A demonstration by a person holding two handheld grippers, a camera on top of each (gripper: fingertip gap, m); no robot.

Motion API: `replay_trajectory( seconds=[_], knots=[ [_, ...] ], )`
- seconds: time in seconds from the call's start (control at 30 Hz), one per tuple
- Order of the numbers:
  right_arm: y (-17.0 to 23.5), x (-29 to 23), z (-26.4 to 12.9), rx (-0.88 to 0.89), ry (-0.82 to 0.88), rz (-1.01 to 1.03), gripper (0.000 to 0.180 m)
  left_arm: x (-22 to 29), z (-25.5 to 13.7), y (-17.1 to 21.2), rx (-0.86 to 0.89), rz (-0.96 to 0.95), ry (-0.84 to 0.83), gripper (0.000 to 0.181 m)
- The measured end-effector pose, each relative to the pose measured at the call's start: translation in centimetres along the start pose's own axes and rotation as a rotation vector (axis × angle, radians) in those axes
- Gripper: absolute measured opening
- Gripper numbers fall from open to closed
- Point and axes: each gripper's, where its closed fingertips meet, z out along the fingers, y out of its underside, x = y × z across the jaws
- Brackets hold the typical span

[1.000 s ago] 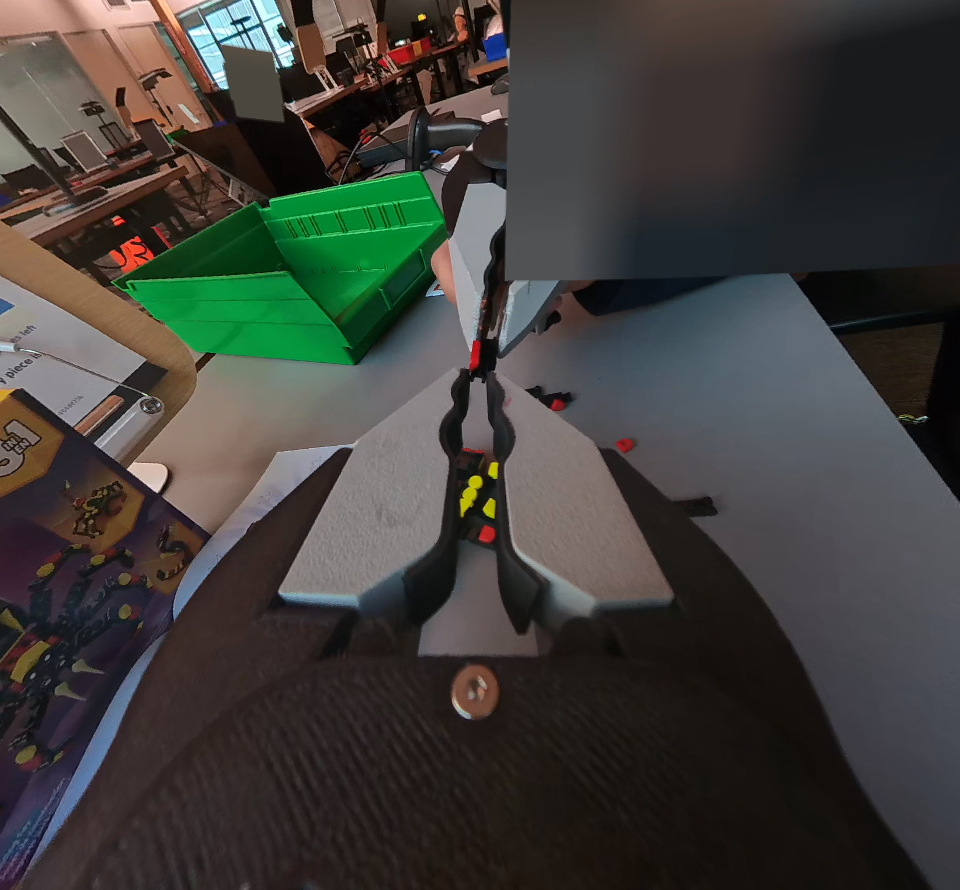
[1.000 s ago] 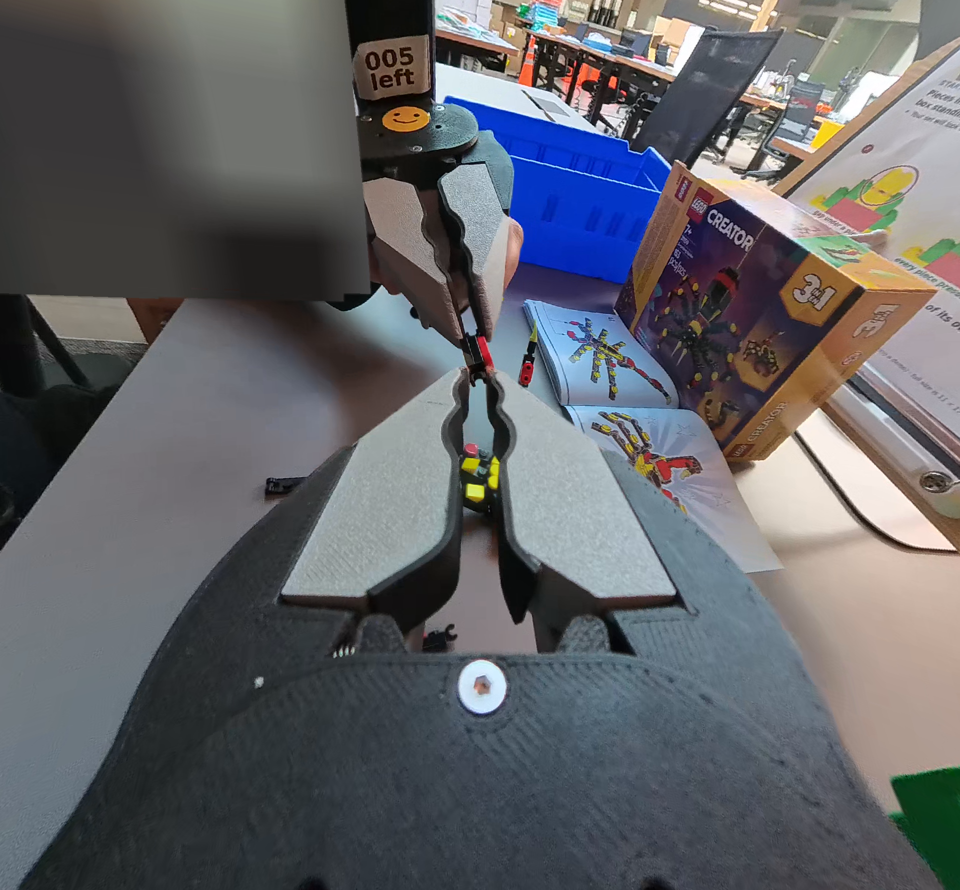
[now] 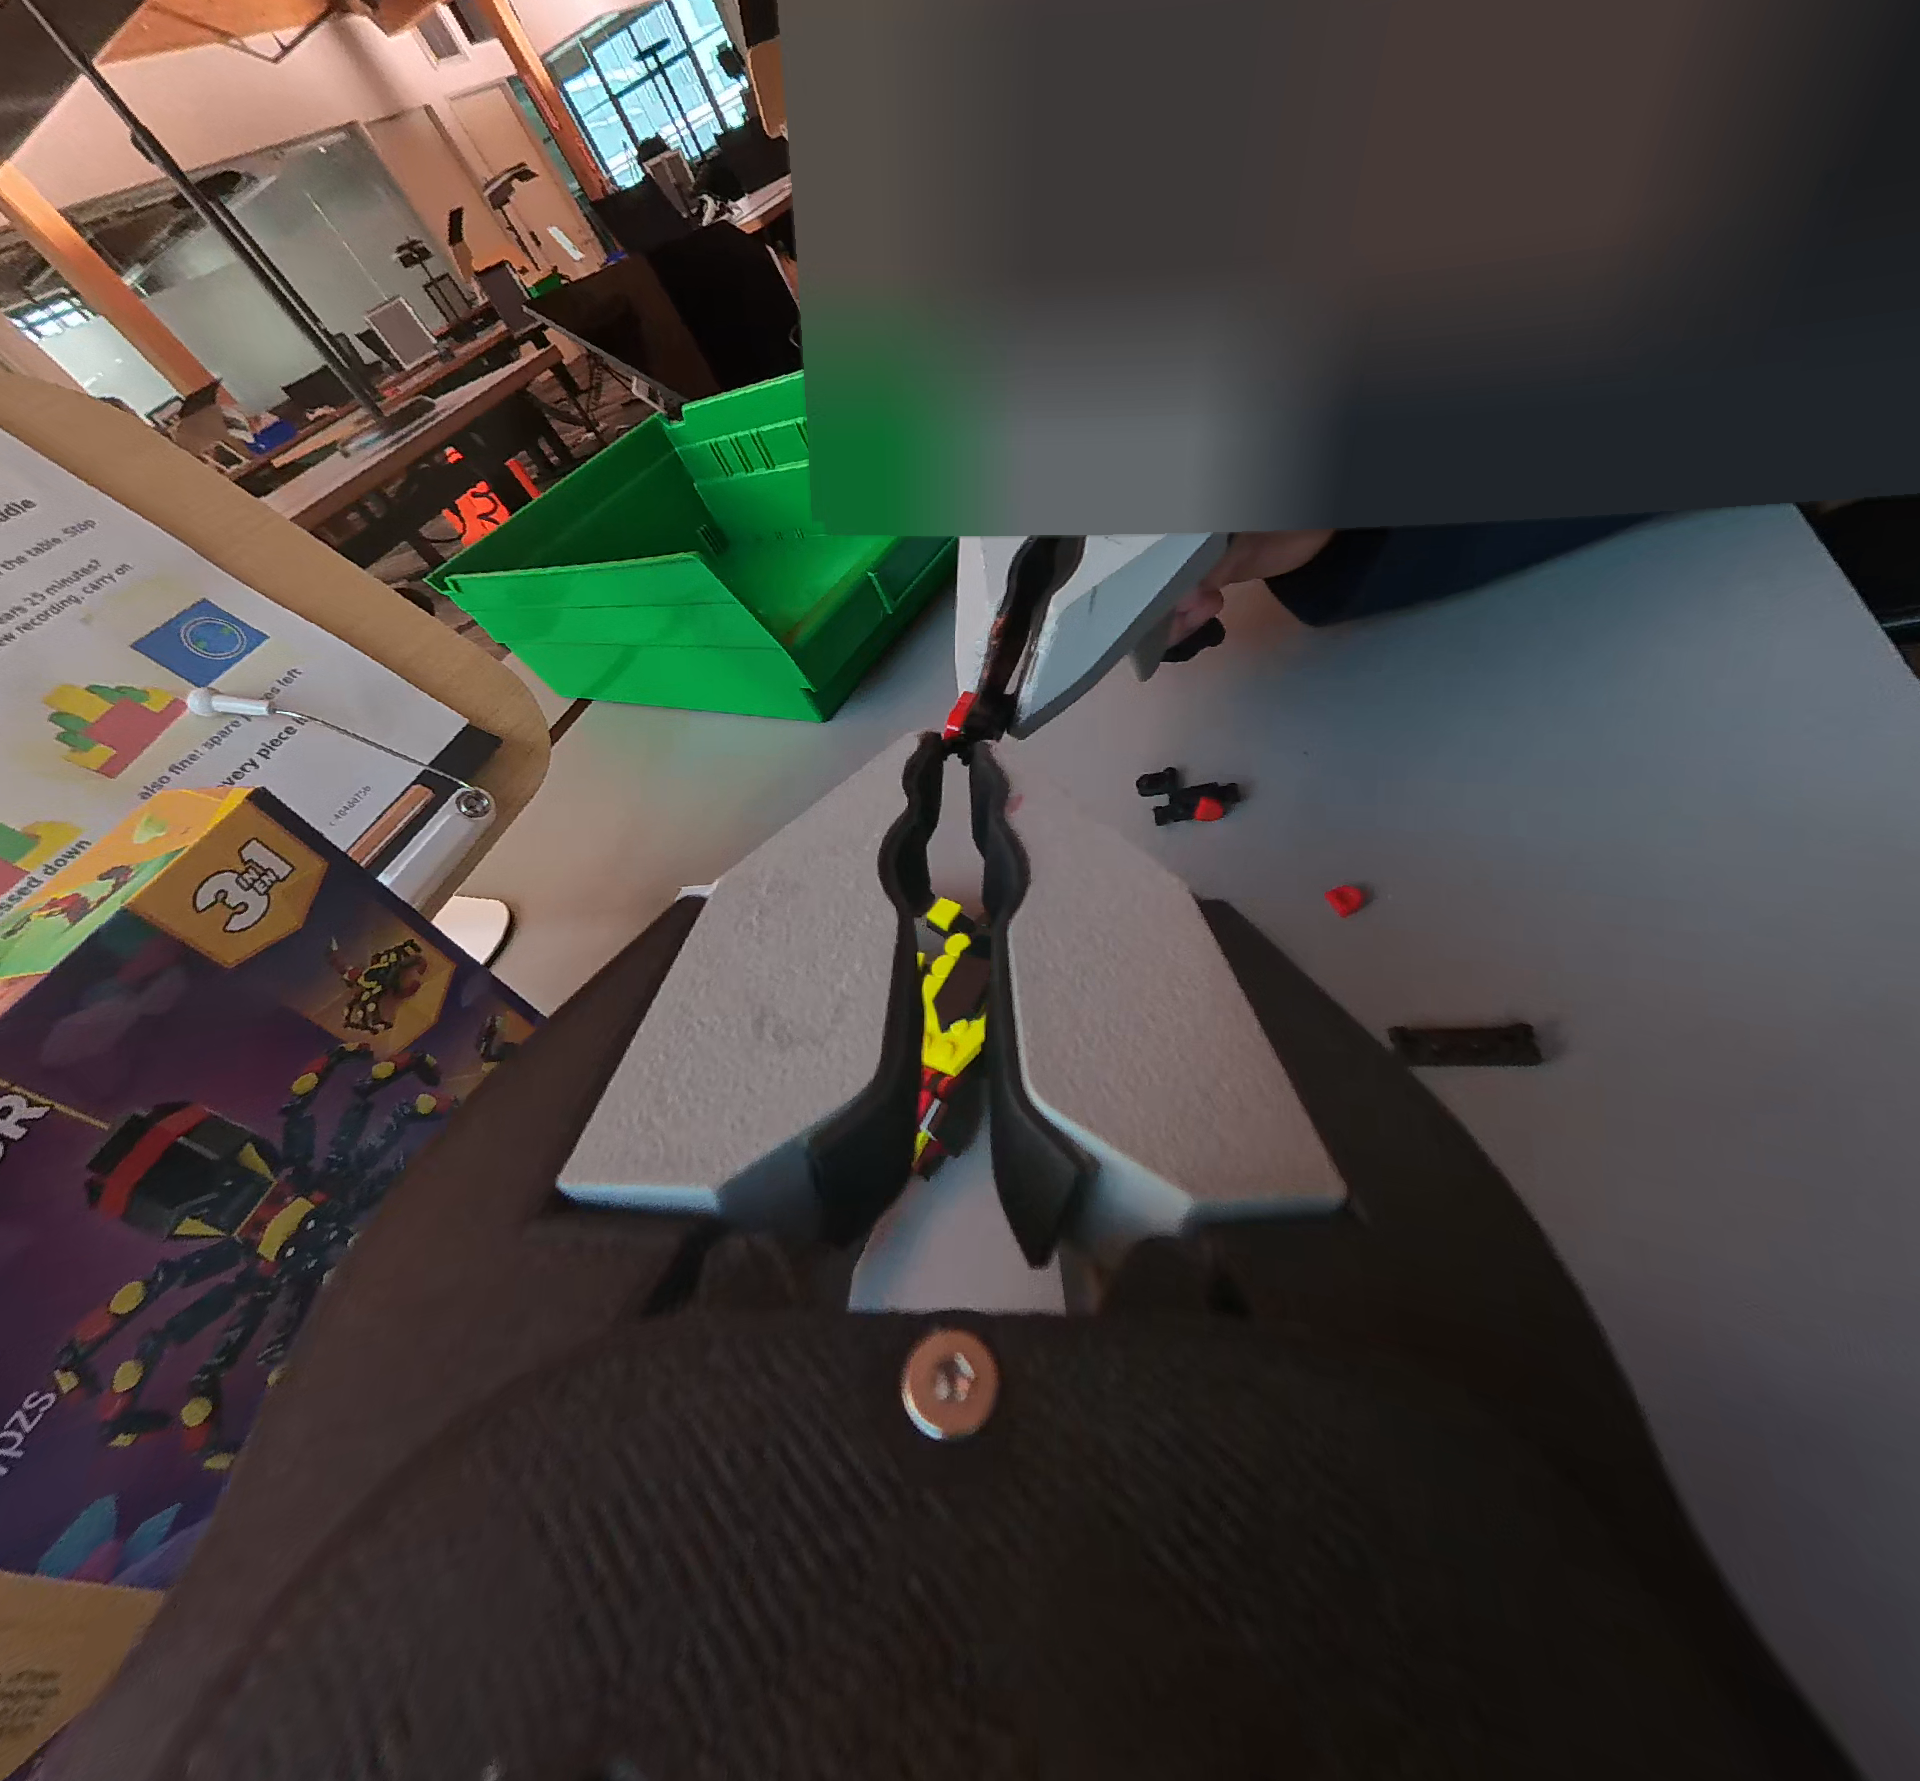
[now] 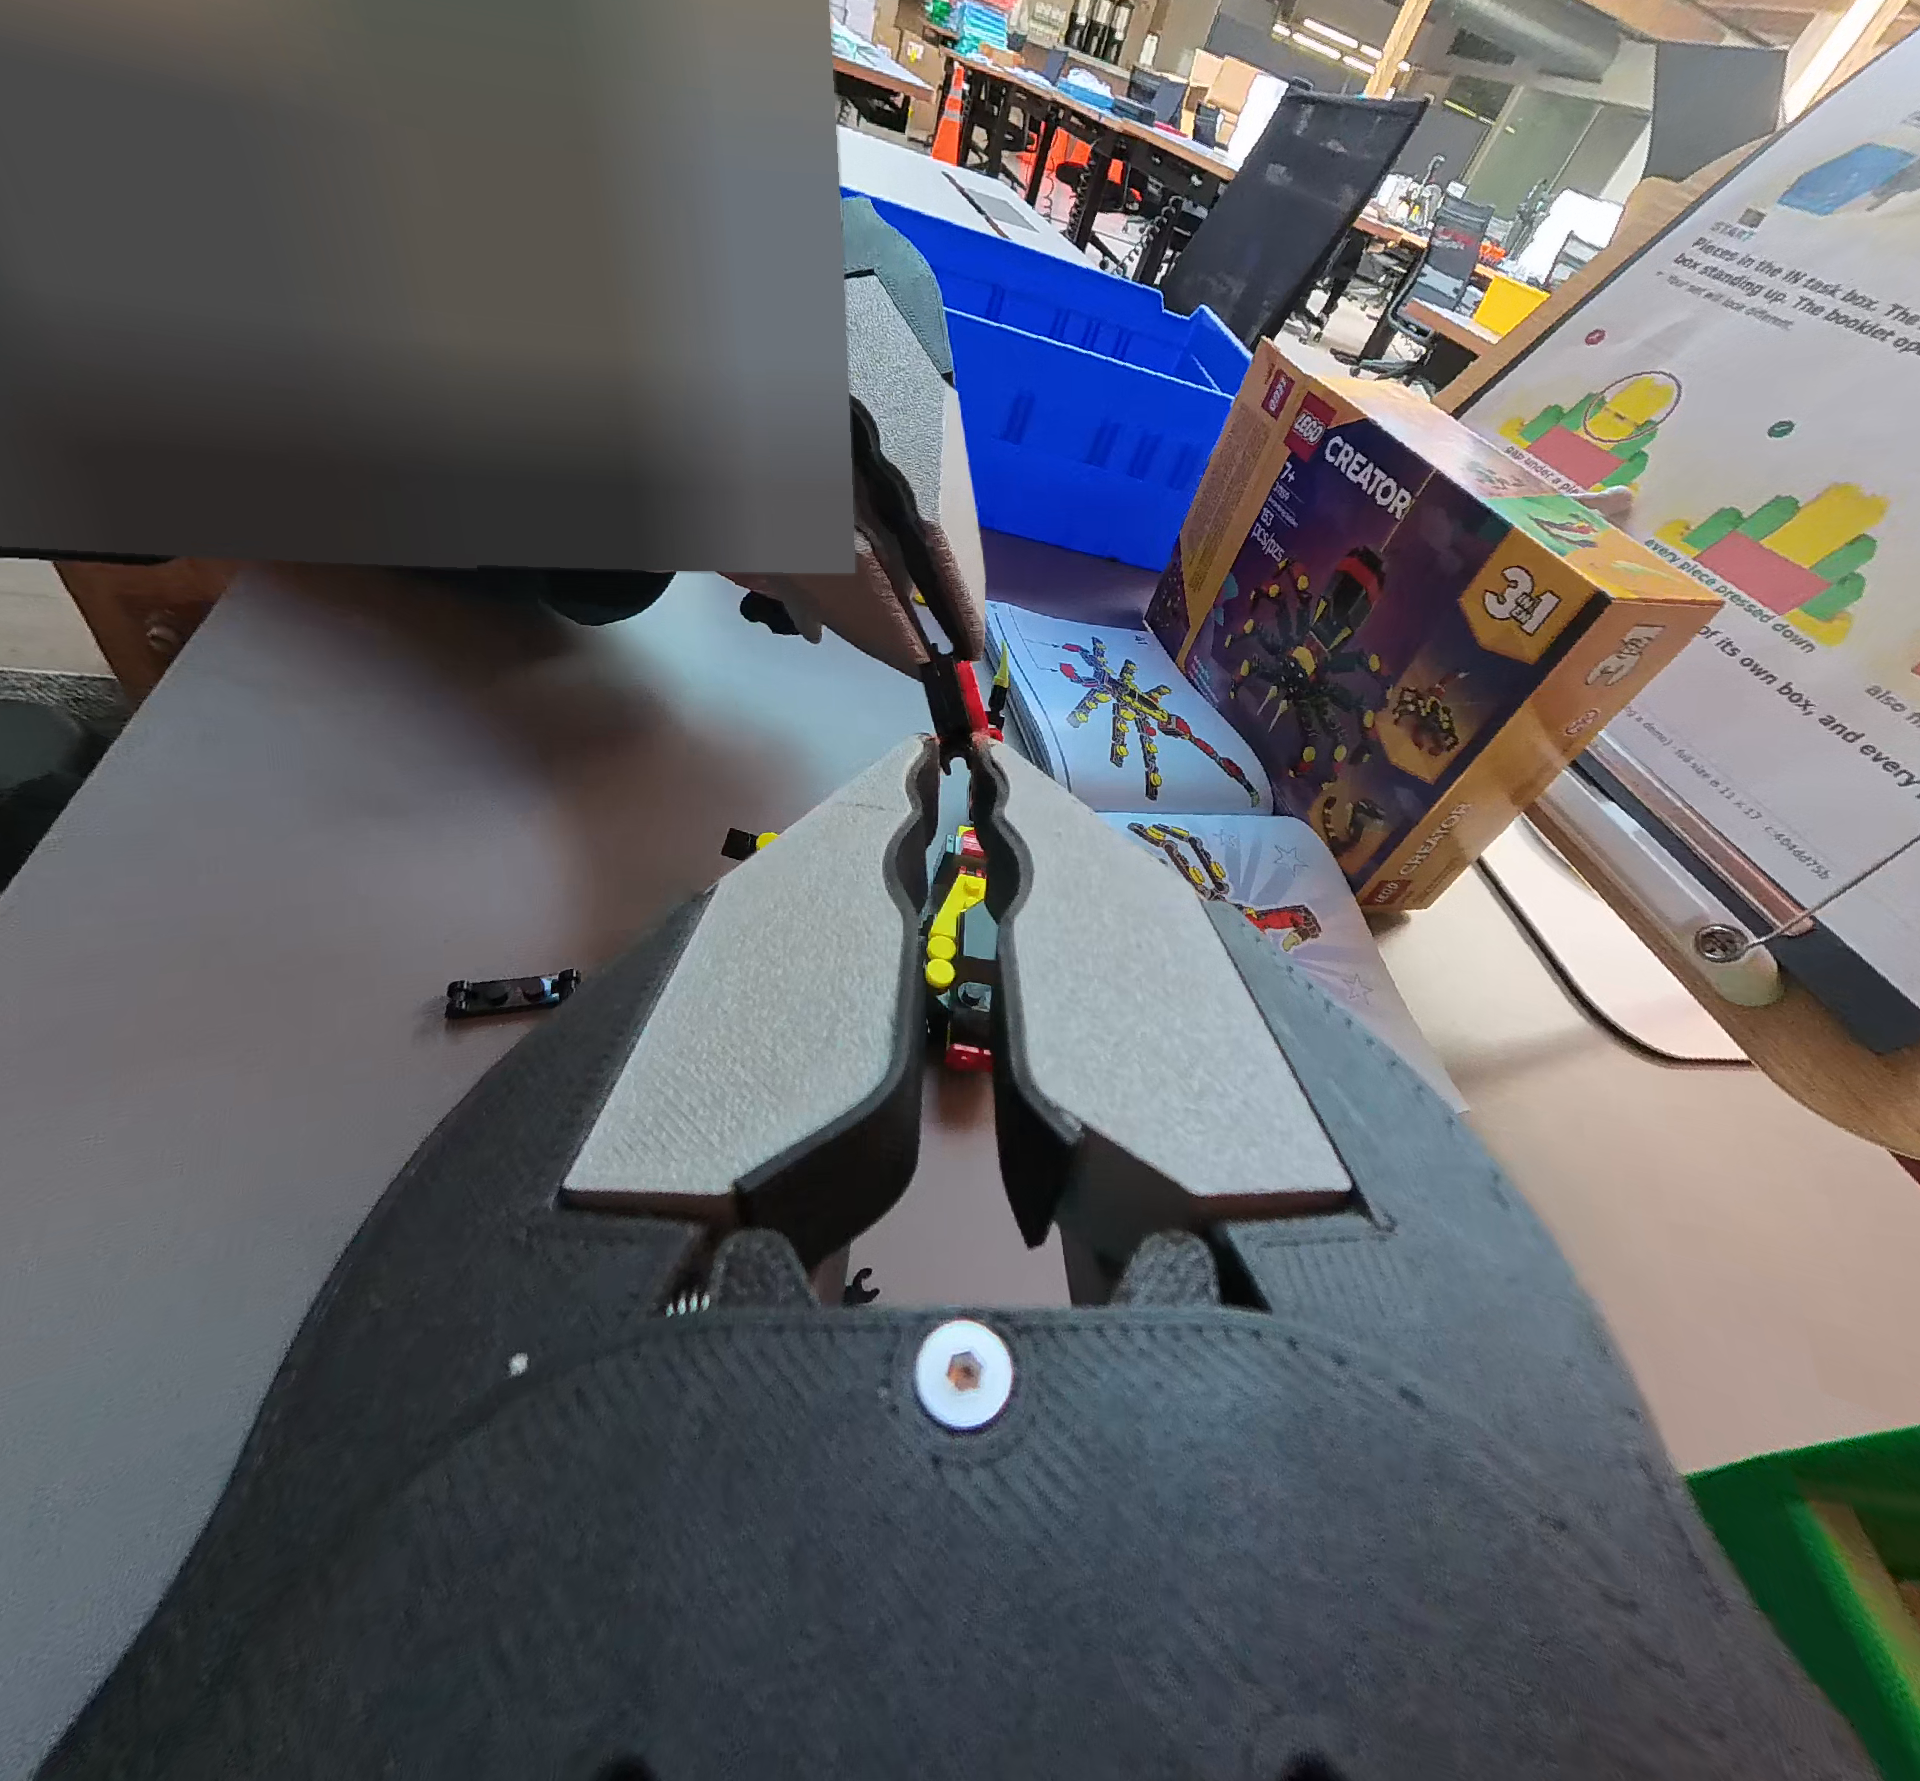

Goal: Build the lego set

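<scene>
My left gripper (image 3: 958, 751) and right gripper (image 4: 961, 757) meet tip to tip above the grey table (image 3: 1558, 796). Both are shut on a small black and red leg piece (image 3: 963, 713), which also shows in the right wrist view (image 4: 964, 689). In the left wrist view the right gripper's fingers (image 3: 1081, 635) come in from the upper right. In the right wrist view the left gripper's fingers (image 4: 904, 443) come down from above. A yellow, black and red Lego model (image 3: 951, 1004) shows through each finger gap (image 4: 954, 952). I cannot tell what it rests on.
Loose pieces lie on the table: a black and red part (image 3: 1184, 794), a red bit (image 3: 1343, 898), a black plate (image 3: 1465, 1043). A green bin (image 3: 665, 609), blue bin (image 4: 1070, 401), set box (image 4: 1382, 651), open booklet (image 4: 1122, 723) and instruction board (image 4: 1745, 505) stand around. Both grippers' tips are close together, under 4 cm apart. The red bit (image 3: 1343, 898) is about equally far from each gripper, around 12 cm.
Both grippers stay shut and tip to tip on the leg piece. Both have moved nearer the set box, and each now leans to one side in the other's view.
</scene>
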Motion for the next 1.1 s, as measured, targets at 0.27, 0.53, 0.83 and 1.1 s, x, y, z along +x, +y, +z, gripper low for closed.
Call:
replay_trajectory(
  seconds=[0.27,0.53,0.83,1.1],
  knots=[
    [0.1,-0.1,0.0,-0.014,0.002,-0.011,0.002,0.2,0.0,-0.1,0.002,0.057,-0.009,0.002],
    [0.5,-1.8,-0.2,-0.057,-0.087,-0.13,0.003,2.3,-0.4,0.6,0.009,0.038,0.197,0.002],
    [0.6,-2.9,-0.5,-0.04,-0.161,-0.111,0.002,3.3,-0.6,0.8,0.002,0.077,0.253,0.003],
    [-1.0,-1.2,-0.9,0.01,-0.038,-0.082,0.003,1.4,-0.3,-0.7,0.026,0.082,0.037,0.002]
  ],
)
